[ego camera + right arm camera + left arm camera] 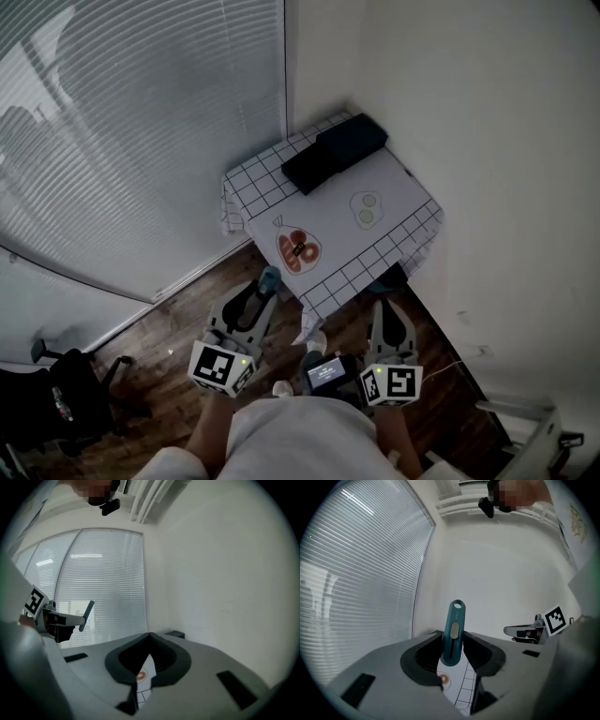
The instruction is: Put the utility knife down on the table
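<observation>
1. Utility knife [454, 620]: one, teal and slim, with a hole at its top end. It stands nearly upright between the jaws of the left gripper [452, 638]. It is off the table [398, 202], by the near-left edge of the cloth and over the wooden floor [187, 328].
2. Grippers: two, each carrying a marker cube, side by side at the near end of the scene.
3. Left gripper: the jaws are clamped on the lower part of the knife's body, set wide enough to take it. Most of the handle sticks up above them.
4. Right gripper [150, 637]: the jaw tips are pressed together with nothing between them (a strip of the checked cloth shows through the gap lower down).
5. Table: one, small, set in the far corner under a white cloth with a grid border.
6. On the table: one black box [335, 152] at the far end, one pale green shape [366, 208] at the right, and one orange-brown shape [298, 250] nearer. I cannot tell whether the last two are prints or objects.
7. To the left: one window blind [141, 122] and one black chair [66, 394].
</observation>
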Demonstrator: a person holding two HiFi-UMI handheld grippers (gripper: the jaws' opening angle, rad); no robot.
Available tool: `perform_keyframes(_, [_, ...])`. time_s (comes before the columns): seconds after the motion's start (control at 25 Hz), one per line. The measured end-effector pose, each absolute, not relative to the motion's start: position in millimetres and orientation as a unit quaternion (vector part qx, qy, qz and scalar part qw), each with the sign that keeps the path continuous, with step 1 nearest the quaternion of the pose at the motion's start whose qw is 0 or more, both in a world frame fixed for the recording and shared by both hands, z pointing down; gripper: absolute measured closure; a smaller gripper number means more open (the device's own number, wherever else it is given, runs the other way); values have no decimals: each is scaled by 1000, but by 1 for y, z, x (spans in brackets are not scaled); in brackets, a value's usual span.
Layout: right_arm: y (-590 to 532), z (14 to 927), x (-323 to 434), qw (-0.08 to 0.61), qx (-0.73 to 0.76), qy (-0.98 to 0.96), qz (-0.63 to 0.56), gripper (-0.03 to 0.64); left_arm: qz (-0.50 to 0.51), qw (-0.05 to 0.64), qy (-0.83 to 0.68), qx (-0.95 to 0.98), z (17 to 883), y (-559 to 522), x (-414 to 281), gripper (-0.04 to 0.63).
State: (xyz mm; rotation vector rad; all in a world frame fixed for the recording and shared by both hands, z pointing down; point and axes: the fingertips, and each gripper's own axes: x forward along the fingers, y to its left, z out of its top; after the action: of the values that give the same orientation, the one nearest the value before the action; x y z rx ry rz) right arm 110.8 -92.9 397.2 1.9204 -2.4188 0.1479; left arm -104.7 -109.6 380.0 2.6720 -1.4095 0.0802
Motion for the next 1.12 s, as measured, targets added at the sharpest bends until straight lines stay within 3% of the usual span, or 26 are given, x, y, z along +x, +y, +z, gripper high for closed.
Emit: perform_keyframes(1.12, [-183, 483, 140, 83, 593, -794, 106, 609, 130, 117, -414, 893, 482, -199, -35, 446])
